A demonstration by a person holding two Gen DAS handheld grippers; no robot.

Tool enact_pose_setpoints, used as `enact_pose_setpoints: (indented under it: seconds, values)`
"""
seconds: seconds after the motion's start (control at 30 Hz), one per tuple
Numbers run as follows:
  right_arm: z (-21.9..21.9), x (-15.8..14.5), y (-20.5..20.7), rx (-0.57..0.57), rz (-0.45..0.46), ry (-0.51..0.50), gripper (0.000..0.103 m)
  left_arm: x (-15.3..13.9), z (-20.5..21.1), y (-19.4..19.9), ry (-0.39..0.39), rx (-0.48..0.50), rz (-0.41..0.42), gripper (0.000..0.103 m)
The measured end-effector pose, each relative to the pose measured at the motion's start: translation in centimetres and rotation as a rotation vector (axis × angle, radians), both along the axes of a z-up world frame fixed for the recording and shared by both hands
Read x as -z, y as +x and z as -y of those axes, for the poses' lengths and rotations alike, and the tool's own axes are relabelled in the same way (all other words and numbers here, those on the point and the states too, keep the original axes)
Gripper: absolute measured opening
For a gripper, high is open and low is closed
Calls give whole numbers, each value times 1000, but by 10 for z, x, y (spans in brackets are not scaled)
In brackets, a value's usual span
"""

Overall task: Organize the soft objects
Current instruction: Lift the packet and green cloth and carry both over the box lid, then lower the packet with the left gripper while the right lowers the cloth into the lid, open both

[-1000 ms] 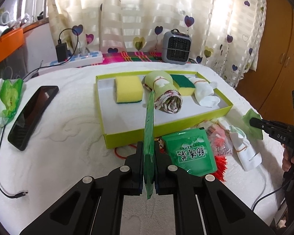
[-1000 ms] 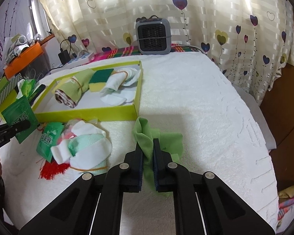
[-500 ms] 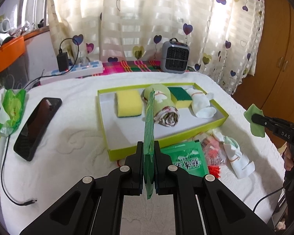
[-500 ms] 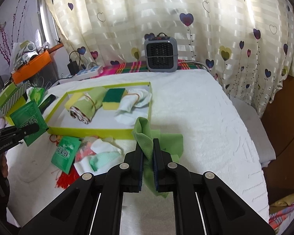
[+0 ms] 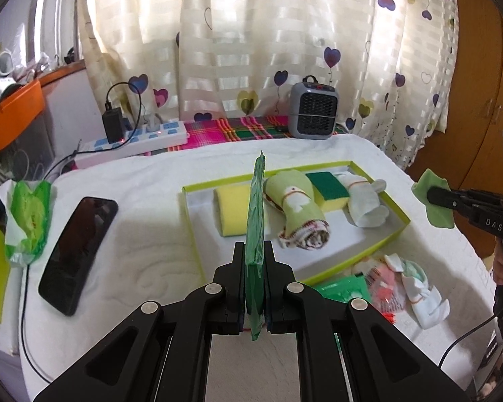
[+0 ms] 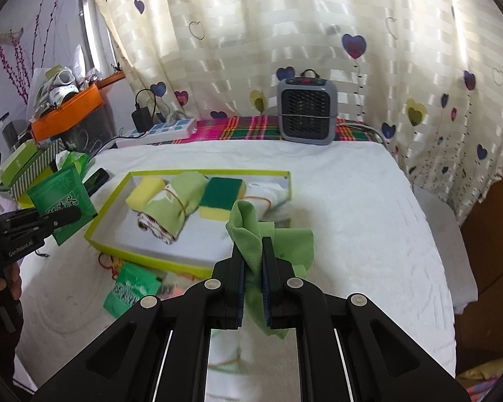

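Fingers of the left gripper (image 5: 255, 261) pinch a green sachet (image 5: 255, 221) edge-on, so only the right wrist view reveals its printed face (image 6: 63, 199). The right gripper (image 6: 252, 261) is clamped on a light green cloth (image 6: 251, 234); the left view shows that cloth dangling in the air. Beyond both lies the lime-edged box (image 5: 397, 231) with yellow sponge (image 5: 231, 212), rolled cloth (image 5: 298, 211), green-topped sponge (image 5: 328, 189) and white sock (image 5: 364, 202). Only the left view shows the whole phone (image 5: 78, 253).

Cream heart-print curtains (image 6: 285, 26) glow with daylight behind a white-covered table (image 6: 369, 201), wooden wardrobe (image 5: 479, 67) beside
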State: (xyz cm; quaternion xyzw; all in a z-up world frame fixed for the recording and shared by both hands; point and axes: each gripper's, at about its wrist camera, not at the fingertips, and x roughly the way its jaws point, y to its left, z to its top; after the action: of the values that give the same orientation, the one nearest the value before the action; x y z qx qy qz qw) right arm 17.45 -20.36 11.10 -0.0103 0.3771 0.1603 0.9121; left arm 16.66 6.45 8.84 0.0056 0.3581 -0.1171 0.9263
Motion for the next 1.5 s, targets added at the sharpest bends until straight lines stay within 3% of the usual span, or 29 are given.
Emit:
enact_pose_setpoints:
  seconds: [0.53, 0.63, 0.77, 1.2, 1.5]
  values:
    - [-36, 22, 49, -79, -64, -91, 9, 10, 6, 48, 86, -23, -19, 8]
    - [-47, 30, 54, -103, -64, -138, 9, 15, 10, 54, 153, -38, -11, 8]
    - [-59, 41, 62, -132, -68, -186, 9, 22, 13, 63, 173, -37, -25, 8]
    - [-68, 54, 73, -167, -62, -221, 9, 36, 28, 71, 271, -28, -28, 9]
    - [-66, 54, 72, -176, -64, -202, 10, 42, 35, 73, 278, -16, -46, 27]
